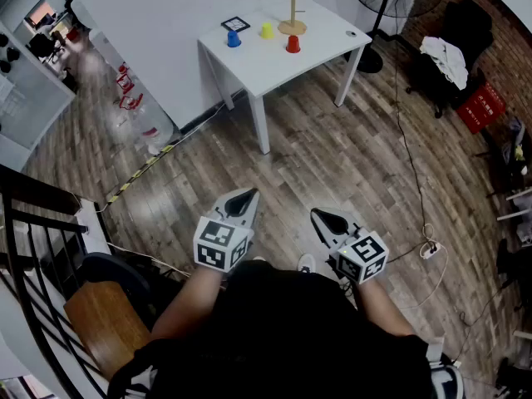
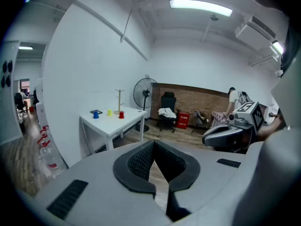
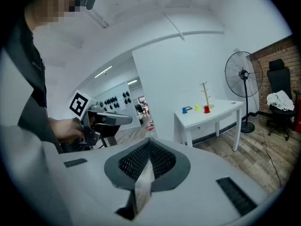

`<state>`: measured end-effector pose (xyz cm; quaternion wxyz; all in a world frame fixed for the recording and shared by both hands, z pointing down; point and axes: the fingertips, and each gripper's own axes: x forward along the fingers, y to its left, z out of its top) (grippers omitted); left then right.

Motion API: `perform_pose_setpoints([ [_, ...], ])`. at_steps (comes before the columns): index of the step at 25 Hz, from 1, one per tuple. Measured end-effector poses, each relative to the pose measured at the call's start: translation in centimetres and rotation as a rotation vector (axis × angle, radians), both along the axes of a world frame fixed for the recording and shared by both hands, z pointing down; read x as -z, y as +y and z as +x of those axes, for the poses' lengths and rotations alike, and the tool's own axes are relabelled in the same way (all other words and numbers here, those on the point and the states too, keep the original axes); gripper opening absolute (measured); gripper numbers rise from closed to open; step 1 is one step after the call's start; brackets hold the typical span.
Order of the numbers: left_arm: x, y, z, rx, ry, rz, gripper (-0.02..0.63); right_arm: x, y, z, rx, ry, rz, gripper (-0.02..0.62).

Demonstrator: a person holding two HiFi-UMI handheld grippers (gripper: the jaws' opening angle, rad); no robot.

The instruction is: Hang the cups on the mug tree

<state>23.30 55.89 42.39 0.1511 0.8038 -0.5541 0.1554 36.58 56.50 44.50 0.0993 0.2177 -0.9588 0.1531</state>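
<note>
Standing well apart from the surface (image 1: pixel 274 66) where three cups (image 1: pixel 266 31) sit near the mug tree (image 1: pixel 292 7), I hold left fingers (image 2: pixel 138 161) and right fingers (image 3: pixel 136 161) pressed together, empty; arriving shut could topple cups.

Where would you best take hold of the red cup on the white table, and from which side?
Probably across the side walls of the red cup, coming from the near edge of the table: it stands alone, the mug tree just behind. Its handle is too small to see.

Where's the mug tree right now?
Head view, top centre: mug tree stands on the white table, just beyond the red cup, yellow cup beside it.
</note>
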Motion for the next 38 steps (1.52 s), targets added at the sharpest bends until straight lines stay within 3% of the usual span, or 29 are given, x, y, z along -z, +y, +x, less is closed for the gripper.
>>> perform_pose_setpoints([
  [20,0.6,-1.5,2.5,0.023,-0.029,0.010,0.017,0.8,-1.5,2.0,0.040,0.014,0.022,0.006],
  [32,-0.3,-4.5,7.8,0.030,-0.022,0.012,0.017,-0.2,-5.6,7.9,0.006,0.045,0.007,0.006],
  [38,-1.0,-6.8,7.7,0.042,-0.028,-0.012,0.017,-1.1,-8.0,7.8,0.027,0.041,-0.012,0.006],
])
